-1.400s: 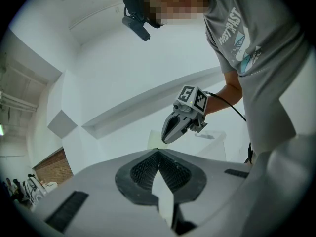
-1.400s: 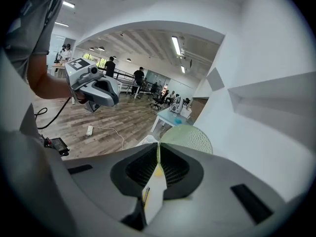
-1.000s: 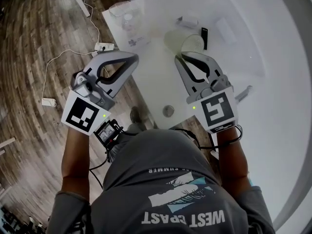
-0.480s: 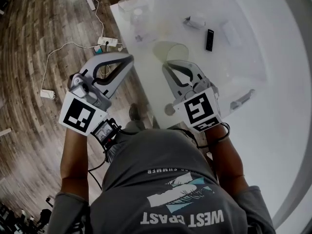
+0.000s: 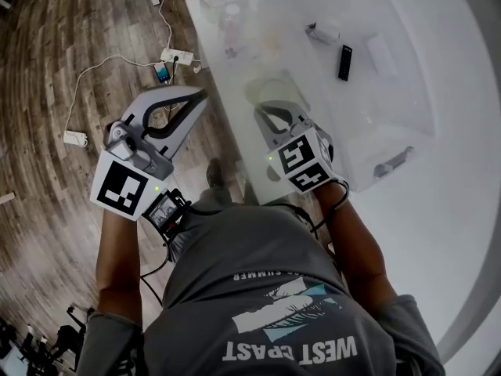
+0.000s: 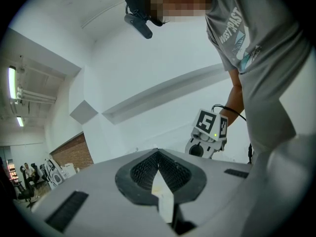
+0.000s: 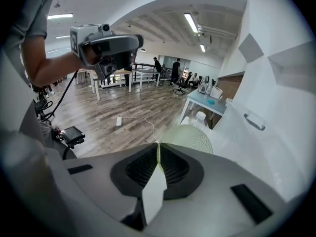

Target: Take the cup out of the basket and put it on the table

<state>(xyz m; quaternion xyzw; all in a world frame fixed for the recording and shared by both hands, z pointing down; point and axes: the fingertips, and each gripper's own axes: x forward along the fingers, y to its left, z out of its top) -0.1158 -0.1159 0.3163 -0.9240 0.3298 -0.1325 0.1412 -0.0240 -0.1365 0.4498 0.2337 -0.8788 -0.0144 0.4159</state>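
Cup [image 5: 270, 92]: pale green, upper middle of the head view, outside the clear basket [image 5: 395, 143], over the surface [image 5: 239, 77].
Right claw [image 5: 263, 111]: pinching the cup's rim; we should set the base flat before releasing.
Left claw [image 5: 200, 95]: pressed together, empty, left of the surface's edge.
Risk: we judge a tilted release would tip it.

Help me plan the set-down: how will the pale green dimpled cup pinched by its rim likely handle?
The pale green dimpled plastic cup is probably light: the right gripper holds it by a rim pinch alone. Its thin wall may flex. Held at one edge, it could land tilted and tip or roll.
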